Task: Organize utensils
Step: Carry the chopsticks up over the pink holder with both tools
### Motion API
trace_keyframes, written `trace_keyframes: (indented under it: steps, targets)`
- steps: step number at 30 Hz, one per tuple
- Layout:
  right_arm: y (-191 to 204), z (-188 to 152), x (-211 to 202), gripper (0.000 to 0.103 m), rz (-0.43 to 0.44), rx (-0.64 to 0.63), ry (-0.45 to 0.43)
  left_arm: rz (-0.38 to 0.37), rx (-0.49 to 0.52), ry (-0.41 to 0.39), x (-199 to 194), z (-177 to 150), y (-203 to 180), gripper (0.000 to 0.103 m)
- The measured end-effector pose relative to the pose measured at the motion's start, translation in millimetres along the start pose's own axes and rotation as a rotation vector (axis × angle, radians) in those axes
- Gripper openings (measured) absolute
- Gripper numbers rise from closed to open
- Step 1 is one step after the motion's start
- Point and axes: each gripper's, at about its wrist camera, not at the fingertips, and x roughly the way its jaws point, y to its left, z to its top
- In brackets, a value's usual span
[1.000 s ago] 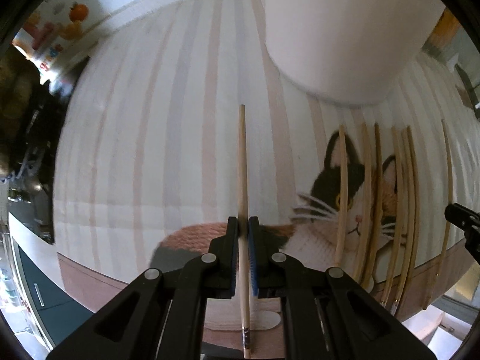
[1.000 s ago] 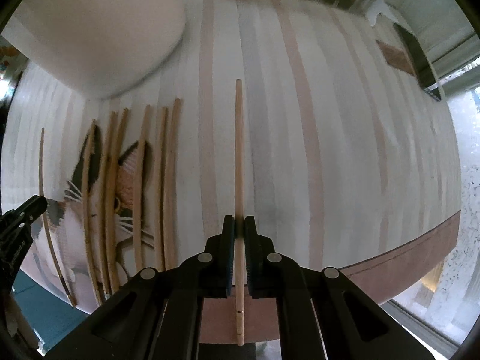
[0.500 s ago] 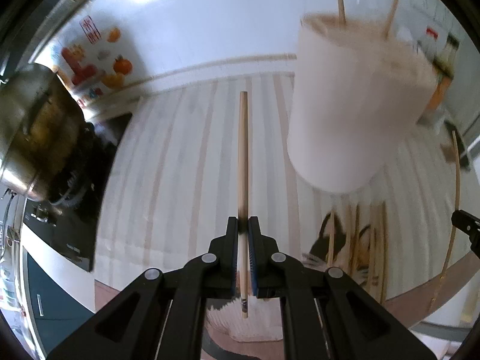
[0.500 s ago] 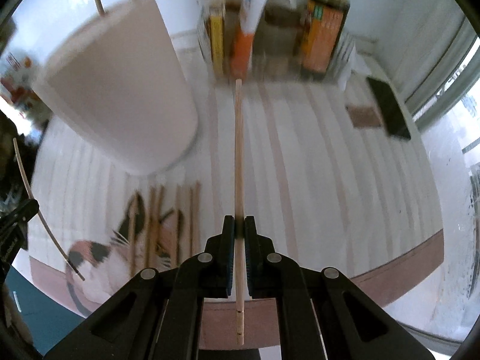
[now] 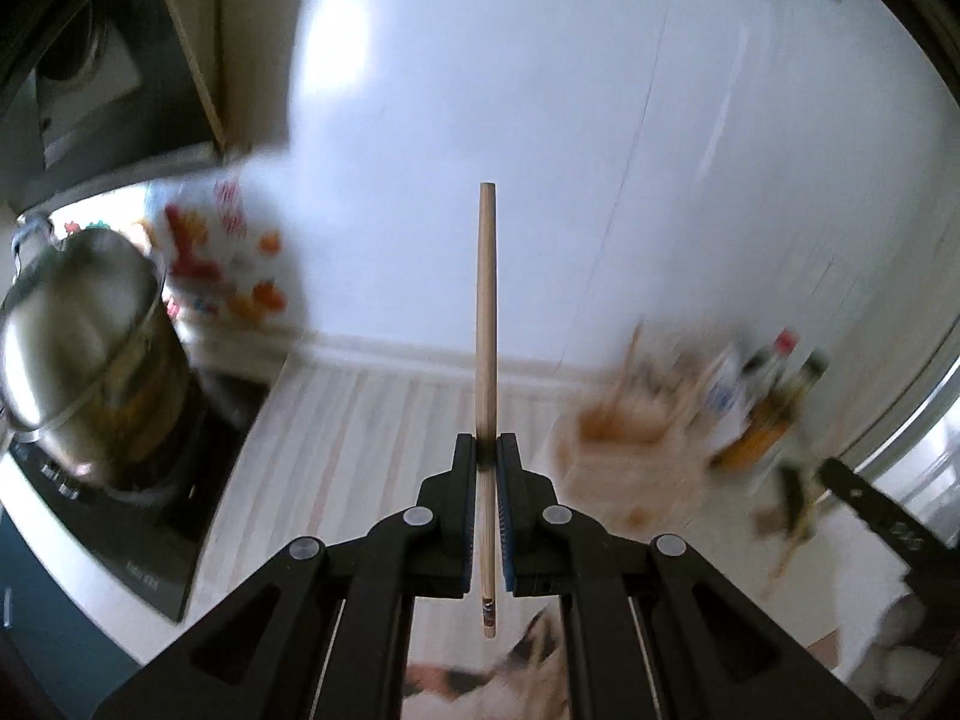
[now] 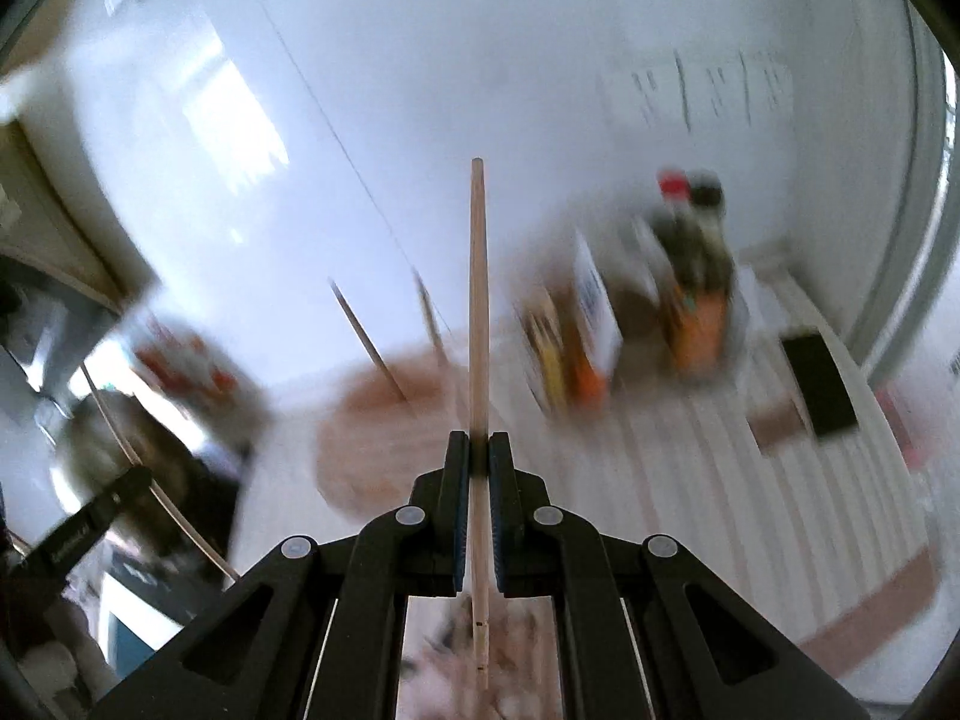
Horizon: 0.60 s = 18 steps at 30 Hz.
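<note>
Both hand-held grippers have swung up from the desk within the last second. A second ago each camera looked nearly straight down at the striped cloth and the row of loose chopsticks on the cat picture; now both look out across the kitchen, with the white wall filling the upper half and everything beyond the fingers smeared by motion.

The left hand-held gripper [image 5: 486, 456] is pressed together on a chopstick [image 5: 486, 312], pinching it near its lower end so the long part stands forward and up. The right hand-held gripper [image 6: 478, 450] pinches a second chopstick [image 6: 478, 300] the same way. Both sticks sit as straight in the jaws as they did a second ago, so neither has slipped during the lift.

The holder cup [image 6: 384, 426] now lies ahead and below, left of centre in the right view and right of centre [image 5: 630, 438] in the left view, with thin sticks already leaning out of it. Bottles [image 6: 696, 276] stand at the far right of the desk [image 6: 690, 480], and a steel pot [image 5: 84, 348] sits on the stove at the left.

I judge the pickup is finished and the carry toward the cup is under way. The blur suggests fast travel, so the approach needs slowing before either tip is aimed into the opening. More chopsticks probably remain on the cloth, out of view here.
</note>
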Motion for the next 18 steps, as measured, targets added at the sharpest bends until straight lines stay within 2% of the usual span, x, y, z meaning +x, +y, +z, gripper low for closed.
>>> trace_keyframes:
  steps: [4, 8, 12, 18]
  targets:
    - [21.0, 44.8, -3.1, 0.006, 0.045, -0.008, -0.112, -0.041, -0.002, -0.076, -15.8, 39.3, -13.9, 0.004]
    - [34.2, 73.3, 20.6, 0.006, 0.066, -0.005, -0.18, -0.069, -0.001, -0.113, -7.4, 69.1, -31.3, 0.004]
    - [37.8, 85.7, 57.3, 0.006, 0.063, 0.009, -0.218, -0.069, -0.013, -0.105, 32.5, 83.7, -46.5, 0.004]
    - [36.3, 80.4, 103.7, 0.006, 0.044, 0.011, -0.24, -0.061, -0.037, -0.062, 93.0, 82.2, -53.6, 0.004]
